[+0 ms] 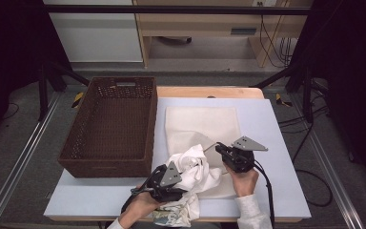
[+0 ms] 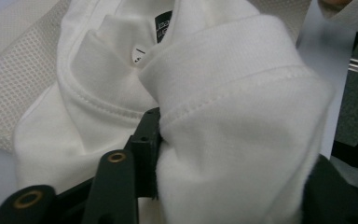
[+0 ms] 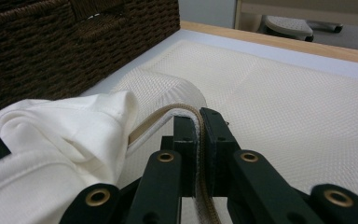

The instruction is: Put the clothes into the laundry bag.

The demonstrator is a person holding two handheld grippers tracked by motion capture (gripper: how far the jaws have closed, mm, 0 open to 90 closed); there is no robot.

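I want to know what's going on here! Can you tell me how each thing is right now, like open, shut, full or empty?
Mesh laundry bag: lying flat on the table, its edge lifted open.
White shirt: bunched up at the bag's opening, not yet inside.
Wicker basket: upright, empty.
Right gripper: shut on the bag's zipper edge.
Left gripper: jaws part open, shirt fabric between them.

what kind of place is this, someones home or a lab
Likely a lab recording station, not a home: a black metal frame surrounds the table, cables trail across the floor, and a wicker basket and white garment are set out.
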